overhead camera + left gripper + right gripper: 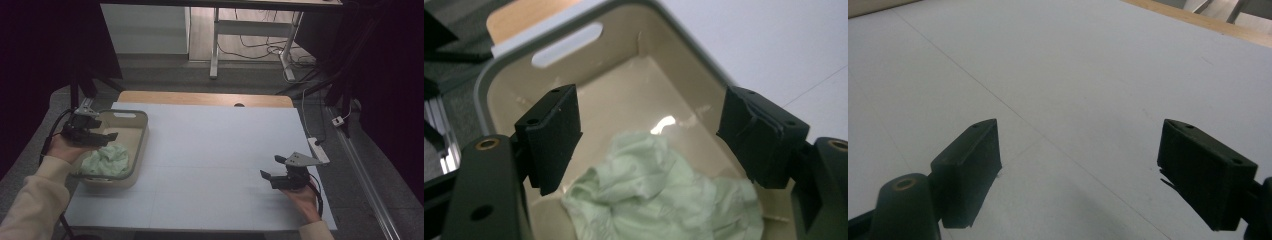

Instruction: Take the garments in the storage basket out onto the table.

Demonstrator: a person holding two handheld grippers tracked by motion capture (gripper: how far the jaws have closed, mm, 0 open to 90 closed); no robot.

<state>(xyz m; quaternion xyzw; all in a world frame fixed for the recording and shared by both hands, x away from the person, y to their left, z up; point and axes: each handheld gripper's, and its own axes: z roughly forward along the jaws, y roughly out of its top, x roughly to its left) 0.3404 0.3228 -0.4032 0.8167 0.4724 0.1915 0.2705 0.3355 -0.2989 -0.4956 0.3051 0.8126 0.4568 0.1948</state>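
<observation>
Hovering over the pale green cloth (659, 195) that lies crumpled in the beige bin (141, 131).

It sits in the near end of the bin, at the left edge of the counter (210, 150), and I hold my left hand-held gripper (102, 137) just above it with jaws spread wide, not touching the fabric, so they can straddle the bunched folds. My right hand-held gripper (273, 167) waits well apart over bare counter, jaws also spread and holding nothing, leaving that side free for the cloth, I judge.
</observation>
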